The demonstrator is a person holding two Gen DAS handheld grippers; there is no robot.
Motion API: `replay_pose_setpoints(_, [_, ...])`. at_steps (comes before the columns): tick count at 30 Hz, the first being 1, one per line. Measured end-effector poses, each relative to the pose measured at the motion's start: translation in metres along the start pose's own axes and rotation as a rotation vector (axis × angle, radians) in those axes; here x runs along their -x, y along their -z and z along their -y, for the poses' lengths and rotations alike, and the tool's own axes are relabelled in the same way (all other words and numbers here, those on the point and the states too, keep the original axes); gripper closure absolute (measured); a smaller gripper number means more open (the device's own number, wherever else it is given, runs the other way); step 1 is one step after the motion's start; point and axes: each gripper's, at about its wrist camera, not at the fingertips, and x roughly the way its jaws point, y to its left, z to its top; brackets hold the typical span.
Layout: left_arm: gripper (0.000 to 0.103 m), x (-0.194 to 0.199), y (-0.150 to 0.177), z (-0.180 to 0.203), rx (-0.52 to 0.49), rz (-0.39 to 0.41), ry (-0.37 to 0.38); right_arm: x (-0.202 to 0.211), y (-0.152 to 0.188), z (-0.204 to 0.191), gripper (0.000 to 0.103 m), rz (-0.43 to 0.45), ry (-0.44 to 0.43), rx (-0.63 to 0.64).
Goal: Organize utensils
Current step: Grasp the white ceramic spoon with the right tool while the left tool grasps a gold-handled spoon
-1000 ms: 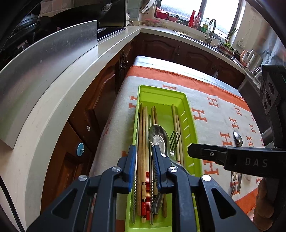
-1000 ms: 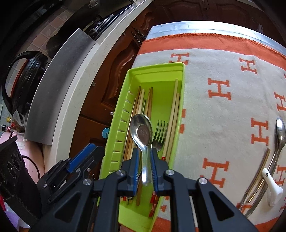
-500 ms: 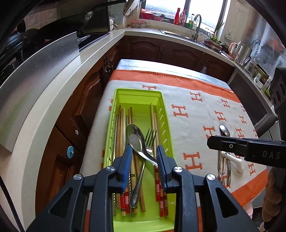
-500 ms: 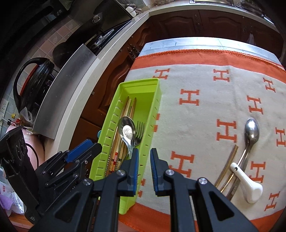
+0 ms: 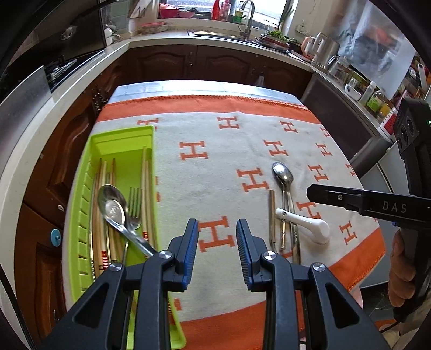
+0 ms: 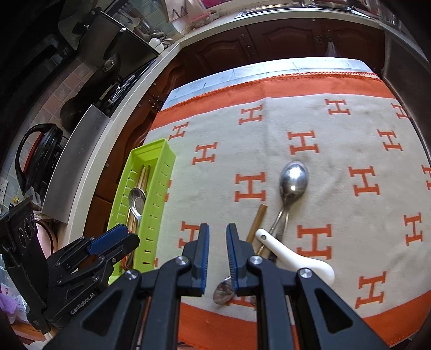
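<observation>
A green tray (image 5: 121, 137) at the table's left edge holds wooden chopsticks (image 5: 146, 188), a fork (image 5: 134, 199) and a metal spoon (image 5: 113, 208) lying slantwise on top. My left gripper (image 5: 216, 228) hangs open over the bare cloth just right of the tray, nothing between its fingers. Right of it lie a metal spoon (image 5: 282, 172), a white ceramic spoon (image 5: 304, 223) and a gold stick (image 5: 272, 215). My right gripper (image 6: 217, 231) stands over the cloth left of that pile (image 6: 293, 177), its jaws a narrow gap apart and empty. A small spoon bowl (image 6: 223, 292) shows under its right finger.
The table carries a beige cloth with orange H marks and an orange border (image 6: 296, 83). Dark wooden cabinets (image 5: 161, 64) and a pale counter run along the left and back, with a sink (image 5: 247, 16) behind. A person's hand (image 5: 401, 258) holds the right gripper's handle.
Both grippers have moved right, from over the tray to over the cloth. The left jaws have widened. The metal spoon, between the right pads a second ago, now lies in the tray.
</observation>
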Motion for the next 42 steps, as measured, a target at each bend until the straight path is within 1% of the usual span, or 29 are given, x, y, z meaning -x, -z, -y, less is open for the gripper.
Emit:
replay_pose_setpoints(6, [0.076,-0.032,-0.002,0.028,-0.015,-0.078,0.057,0.003,0.007,0.029,0.089,-0.001,-0.003,-0.022])
replay_pose_setpoints(11, [0.076,-0.067,-0.001,0.046,-0.018,-0.168,0.093,0.001,0.01,0.053,0.089,0.0,-0.015,-0.046])
replay_pose_setpoints(15, [0.076,-0.091,0.0,0.059,-0.036,-0.22,0.088,-0.007,0.012,0.071,0.089,-0.01,-0.033,-0.075])
replay_pose_setpoints(19, [0.076,-0.111,0.0,0.07,-0.049,-0.253,0.056,-0.015,0.014,0.083,0.089,-0.029,-0.046,-0.088])
replay_pose_setpoints(23, [0.076,-0.117,-0.004,0.078,-0.081,-0.243,0.014,-0.02,0.013,0.089,0.089,-0.04,-0.049,-0.079])
replay_pose_setpoints(29, [0.076,-0.121,-0.008,0.081,-0.094,-0.233,-0.005,-0.03,0.01,0.092,0.089,-0.07,-0.067,-0.046])
replay_pose_setpoints(30, [0.076,-0.12,-0.009,0.081,-0.094,-0.232,-0.005,-0.032,0.01,0.092,0.088,-0.077,-0.068,-0.032])
replay_pose_setpoints(32, [0.076,-0.12,-0.009,0.082,-0.097,-0.226,-0.006,-0.034,0.009,0.091,0.082,-0.093,-0.076,0.007])
replay_pose_setpoints(34, [0.076,-0.122,-0.01,0.083,-0.1,-0.214,-0.007,-0.035,0.009,0.091,0.08,-0.105,-0.085,0.05])
replay_pose_setpoints(38, [0.076,-0.122,-0.01,0.086,-0.118,-0.196,-0.016,-0.034,0.006,0.091,0.079,-0.126,-0.09,0.145])
replay_pose_setpoints(40, [0.084,-0.123,-0.009,0.087,-0.127,-0.191,-0.026,-0.033,0.004,0.092,0.079,-0.137,-0.097,0.192])
replay_pose_setpoints(41, [0.096,-0.124,-0.009,0.087,-0.127,-0.191,-0.022,-0.033,0.003,0.092,0.078,-0.145,-0.103,0.215])
replay_pose_setpoints(42, [0.097,-0.123,-0.009,0.085,-0.116,-0.193,-0.014,-0.033,0.003,0.093,0.078,-0.154,-0.115,0.233])
